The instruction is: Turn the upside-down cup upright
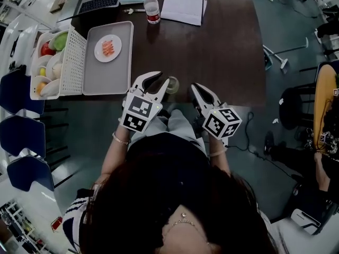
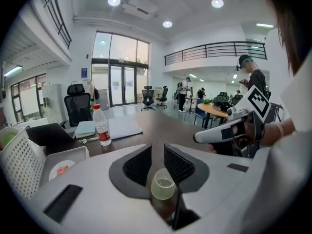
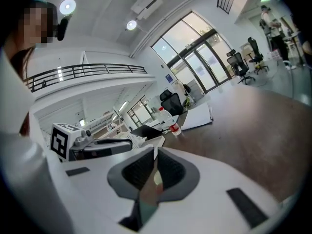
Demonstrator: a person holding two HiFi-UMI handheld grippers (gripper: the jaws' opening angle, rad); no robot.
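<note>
A small clear cup [image 1: 172,84] sits at the near edge of the dark table [image 1: 222,46], right at the tips of my left gripper [image 1: 160,81]. In the left gripper view the cup [image 2: 163,188] fills the gap between the two black pads, which press on its sides; a round end faces up, and I cannot tell whether it is the mouth or the base. My right gripper [image 1: 197,91] hovers just right of the cup, shut with nothing in it. Its jaws [image 3: 155,172] stand together in the right gripper view.
A white tray [image 1: 114,73] with a plate of food [image 1: 108,48] lies at the left, beside a white rack [image 1: 74,62] of dishes and fruit. A water bottle [image 1: 152,8], a laptop [image 1: 98,3] and papers [image 1: 183,1] are at the far edge. Blue chairs [image 1: 21,131] stand left.
</note>
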